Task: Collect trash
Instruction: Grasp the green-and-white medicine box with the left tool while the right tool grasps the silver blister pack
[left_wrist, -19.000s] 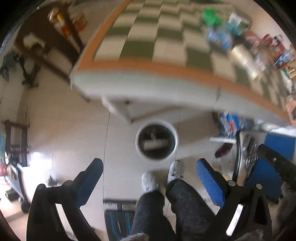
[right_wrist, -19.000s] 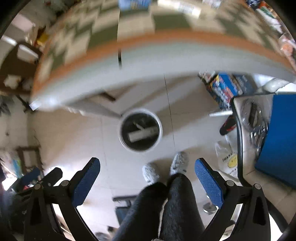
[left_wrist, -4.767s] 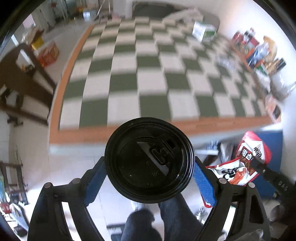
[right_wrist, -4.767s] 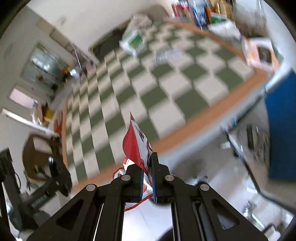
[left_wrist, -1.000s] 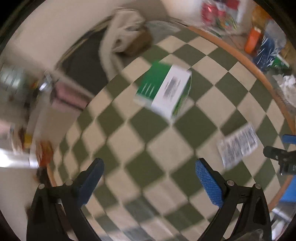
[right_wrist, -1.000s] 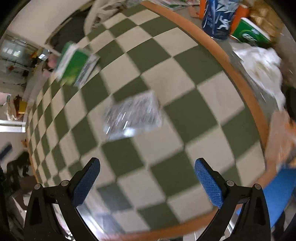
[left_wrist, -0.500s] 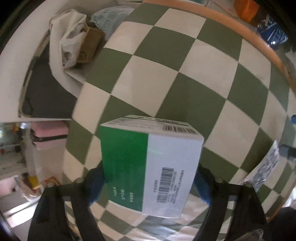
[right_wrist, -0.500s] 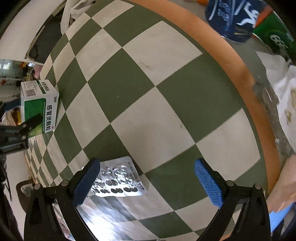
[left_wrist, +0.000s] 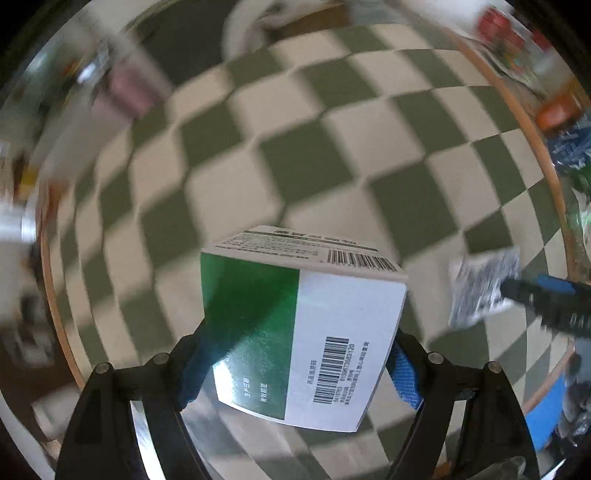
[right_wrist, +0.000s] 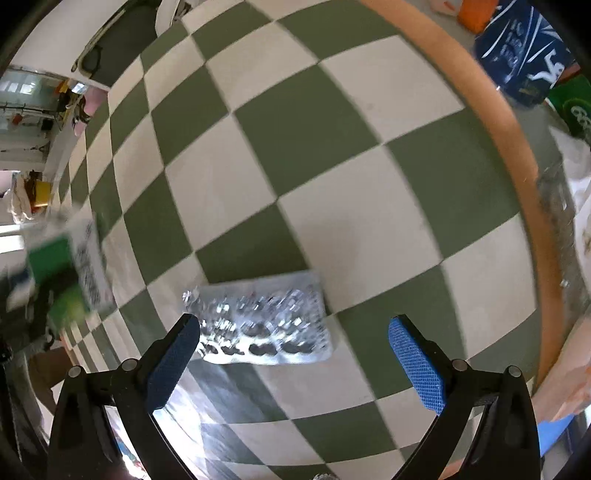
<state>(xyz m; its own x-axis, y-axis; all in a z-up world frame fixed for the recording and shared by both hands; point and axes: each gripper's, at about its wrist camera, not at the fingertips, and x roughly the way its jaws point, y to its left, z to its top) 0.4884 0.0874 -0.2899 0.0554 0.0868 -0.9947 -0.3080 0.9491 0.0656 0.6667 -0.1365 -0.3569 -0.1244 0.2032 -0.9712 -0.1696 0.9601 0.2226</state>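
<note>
My left gripper (left_wrist: 295, 365) is shut on a green and white medicine box (left_wrist: 295, 332) with barcodes and holds it above the green and white checked table (left_wrist: 332, 155). The box also shows blurred at the left of the right wrist view (right_wrist: 62, 273). A silver blister pack (right_wrist: 262, 325) lies on the checked table (right_wrist: 351, 206) just in front of my open, empty right gripper (right_wrist: 295, 354), nearer its left finger. In the left wrist view the blister pack (left_wrist: 480, 291) lies at the right, with the right gripper's fingertip (left_wrist: 546, 291) beside it.
The table has an orange edge band (right_wrist: 517, 155). Beyond it at the right stand a blue packet (right_wrist: 524, 55), a green can (right_wrist: 572, 107) and crumpled white paper (right_wrist: 580, 206). A white bag (left_wrist: 280, 22) sits at the table's far end.
My left gripper has lifted the medicine box off the table and pulled back. My right gripper has moved closer to the blister pack, which now lies between its fingers' reach.
</note>
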